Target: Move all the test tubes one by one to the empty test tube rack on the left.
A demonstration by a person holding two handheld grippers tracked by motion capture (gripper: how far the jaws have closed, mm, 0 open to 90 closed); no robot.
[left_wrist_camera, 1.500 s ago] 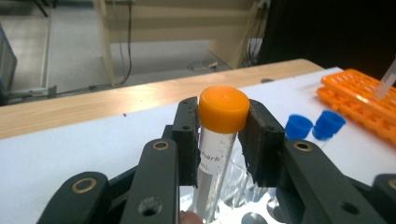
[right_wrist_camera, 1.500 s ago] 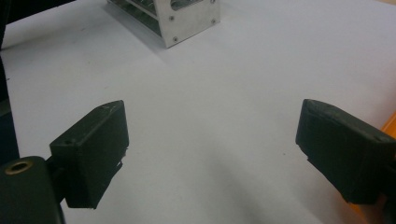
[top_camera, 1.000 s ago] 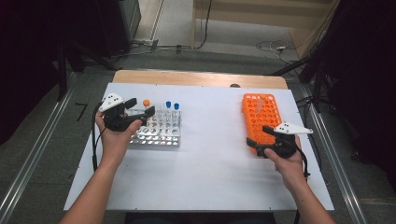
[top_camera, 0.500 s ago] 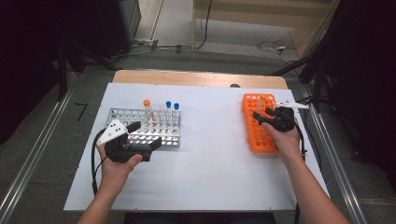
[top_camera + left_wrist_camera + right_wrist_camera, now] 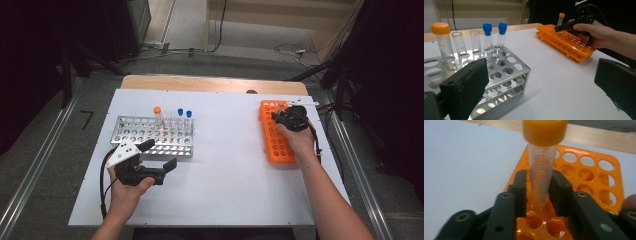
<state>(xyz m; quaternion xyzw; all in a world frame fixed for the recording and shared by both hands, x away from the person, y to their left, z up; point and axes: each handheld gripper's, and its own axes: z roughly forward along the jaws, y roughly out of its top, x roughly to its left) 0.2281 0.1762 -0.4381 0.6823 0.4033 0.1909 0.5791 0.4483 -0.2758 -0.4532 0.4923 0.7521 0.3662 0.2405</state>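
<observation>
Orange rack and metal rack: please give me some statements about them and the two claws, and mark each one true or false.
1. The right claw is closed on an orange-capped tube standing in the orange rack. True; its jaws have just been closing and now press on the tube.
2. The left claw holds a blue-capped tube. False; its jaws stand wide open with nothing between them, in front of the metal rack.
3. Two blue-capped tubes stand in the metal rack. True.
4. The orange rack is full of tubes. False; nearly all of its holes are empty.
5. The metal rack also holds a large orange-capped tube. True.
</observation>
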